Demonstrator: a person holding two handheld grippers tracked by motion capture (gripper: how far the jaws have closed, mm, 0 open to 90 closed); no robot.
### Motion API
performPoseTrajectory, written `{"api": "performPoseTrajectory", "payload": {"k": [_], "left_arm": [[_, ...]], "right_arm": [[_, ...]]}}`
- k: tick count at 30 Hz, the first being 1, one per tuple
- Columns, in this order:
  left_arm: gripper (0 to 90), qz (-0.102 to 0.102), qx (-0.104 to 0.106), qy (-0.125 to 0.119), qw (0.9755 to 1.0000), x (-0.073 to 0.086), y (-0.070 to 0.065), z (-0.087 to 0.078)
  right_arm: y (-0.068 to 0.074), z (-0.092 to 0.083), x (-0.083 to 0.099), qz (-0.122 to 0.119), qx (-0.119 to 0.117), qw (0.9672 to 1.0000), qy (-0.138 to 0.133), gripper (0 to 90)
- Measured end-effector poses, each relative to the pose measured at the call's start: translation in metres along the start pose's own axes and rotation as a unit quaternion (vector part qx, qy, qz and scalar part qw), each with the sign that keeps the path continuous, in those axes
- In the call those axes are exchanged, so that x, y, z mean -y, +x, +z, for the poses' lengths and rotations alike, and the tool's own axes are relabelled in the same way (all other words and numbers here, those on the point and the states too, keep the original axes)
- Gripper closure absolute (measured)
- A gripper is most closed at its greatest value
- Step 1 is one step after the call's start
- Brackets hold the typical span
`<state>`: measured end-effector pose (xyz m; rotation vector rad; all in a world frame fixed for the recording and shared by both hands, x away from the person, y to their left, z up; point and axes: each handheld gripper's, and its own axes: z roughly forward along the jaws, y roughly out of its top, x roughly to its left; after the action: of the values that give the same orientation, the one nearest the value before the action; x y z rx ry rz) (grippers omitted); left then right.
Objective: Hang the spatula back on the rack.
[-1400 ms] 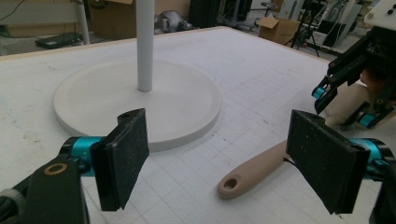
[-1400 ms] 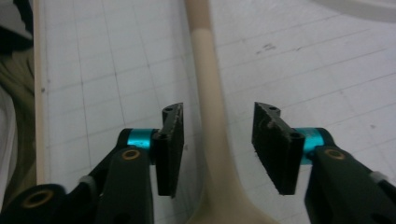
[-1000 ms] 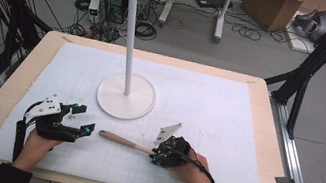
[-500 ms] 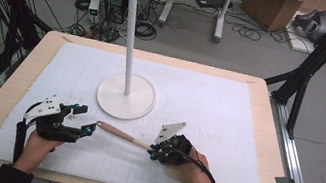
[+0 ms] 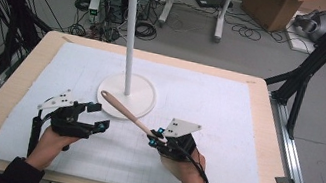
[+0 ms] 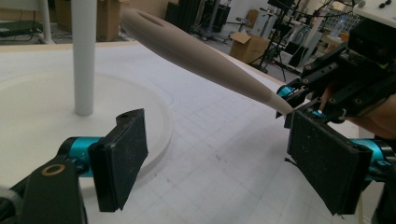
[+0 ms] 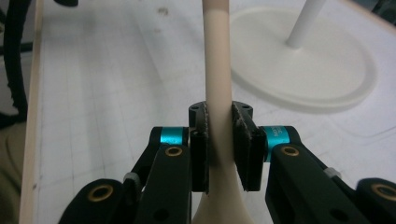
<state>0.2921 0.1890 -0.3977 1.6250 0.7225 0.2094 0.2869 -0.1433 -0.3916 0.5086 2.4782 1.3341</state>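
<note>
Your right gripper has the long beige wooden spoon clamped at its neck just above the bowl; its fingers are closed narrow on the handle from both sides. The spoon is off the white-padded counter, handle rising toward 10 o'clock with the holed tip over the rim of the white round-based hook stand. Likely a hand-over or hanging the spoon on the stand. Keep the right grip firm and the handle steady. Bring your left gripper onto the mid-handle, pads square to it, and close before you release. Left fingers stand wide apart, holding nothing, just short of the spoon at about 8 o'clock of the stand base.
</note>
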Motion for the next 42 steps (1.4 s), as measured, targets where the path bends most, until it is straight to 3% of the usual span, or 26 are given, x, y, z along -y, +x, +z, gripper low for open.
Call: {"api": "performPoseTrajectory", "payload": {"k": [1,9,16,20,23,25,29,33,36,42], "left_arm": [[22.3,0.001,0.004,0.002,1.0000,-0.007,-0.003,0.007],[36.2,-0.008,0.011,-0.005,0.9999,-0.030,-0.010,0.030],[47.8,-0.023,-0.006,-0.008,0.9997,-0.042,-0.013,0.039],[51.0,-0.037,-0.006,-0.010,0.9992,-0.048,-0.014,0.042],[52.7,-0.038,-0.005,-0.016,0.9991,-0.052,-0.016,0.044],[59.0,-0.035,0.000,-0.020,0.9992,-0.054,-0.016,0.044],[62.4,-0.039,0.015,-0.024,0.9988,-0.057,-0.016,0.043],[68.6,-0.045,0.054,-0.040,0.9967,-0.061,-0.021,0.040],[70.7,-0.036,0.082,-0.056,0.9944,-0.068,-0.028,0.038],[73.6,-0.018,0.115,-0.069,0.9908,-0.082,-0.038,0.038]], "right_arm": [[0.003,0.001,-0.002,0.006,0.012,0.9997,-0.018,78.0],[0.014,0.008,-0.006,0.015,0.042,0.9976,-0.053,77.9],[0.019,0.009,-0.007,0.023,0.078,0.9952,-0.055,77.9],[0.022,0.008,-0.007,0.021,0.094,0.9940,-0.051,77.9],[0.024,0.008,-0.009,0.017,0.101,0.9933,-0.054,78.0],[0.026,0.006,-0.010,0.014,0.105,0.9927,-0.058,78.0],[0.027,0.005,-0.011,0.013,0.108,0.9923,-0.059,77.9],[0.028,0.003,-0.012,0.013,0.100,0.9927,-0.067,77.9],[0.030,0.001,-0.013,0.014,0.100,0.9921,-0.075,77.9],[0.031,-0.007,-0.021,0.010,0.095,0.9903,-0.101,77.7]]}}
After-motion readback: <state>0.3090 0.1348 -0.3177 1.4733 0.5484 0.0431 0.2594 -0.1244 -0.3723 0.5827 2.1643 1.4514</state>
